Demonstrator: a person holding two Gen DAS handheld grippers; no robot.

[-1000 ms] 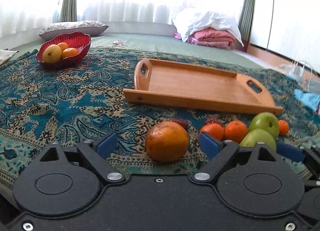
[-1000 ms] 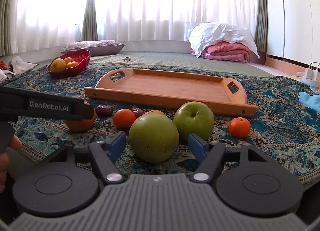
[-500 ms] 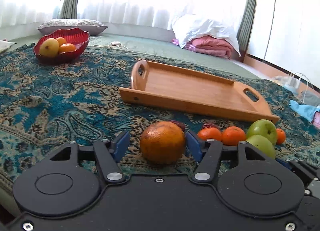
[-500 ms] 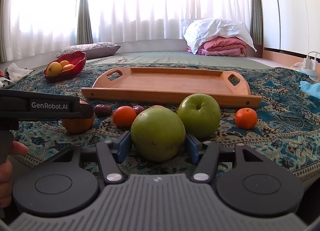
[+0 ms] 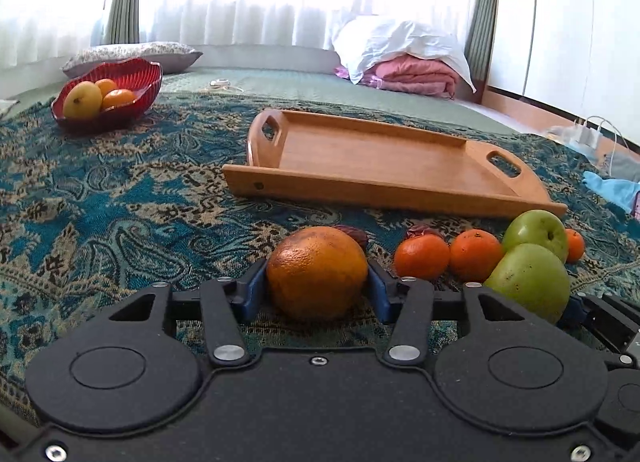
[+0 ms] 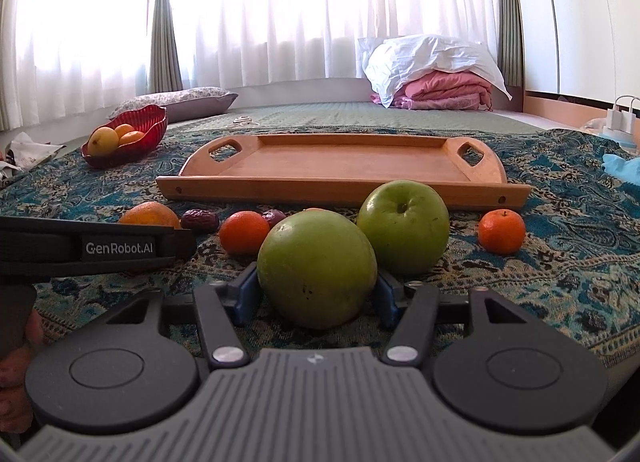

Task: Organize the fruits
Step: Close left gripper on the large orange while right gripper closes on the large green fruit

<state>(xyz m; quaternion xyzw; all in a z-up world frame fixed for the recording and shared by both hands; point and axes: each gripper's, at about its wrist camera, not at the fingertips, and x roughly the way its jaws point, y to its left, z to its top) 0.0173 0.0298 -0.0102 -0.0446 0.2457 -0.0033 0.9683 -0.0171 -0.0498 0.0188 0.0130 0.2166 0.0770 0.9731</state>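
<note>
My left gripper [image 5: 317, 289] is shut on a large orange [image 5: 317, 273] that rests on the patterned cloth. My right gripper [image 6: 316, 294] is shut on a green apple [image 6: 316, 269], also on the cloth. A second green apple [image 6: 403, 226] sits just behind it. Small mandarins [image 6: 244, 232] [image 6: 501, 231] and dark dates [image 6: 200, 219] lie in a row in front of the empty wooden tray [image 6: 340, 159]. In the left wrist view the tray [image 5: 384, 165] lies beyond the orange, and the held apple [image 5: 530, 282] shows at the right.
A red bowl [image 6: 132, 137] with yellow and orange fruit stands at the far left. The left gripper's body [image 6: 92, 248] reaches in at the right wrist view's left. Pillows and folded pink bedding [image 6: 444, 89] lie at the back. A blue cloth [image 6: 622, 165] lies far right.
Both grippers have closed: the left fingers came in against the orange, the right fingers against the front green apple. Both fruits stay on the cloth.
</note>
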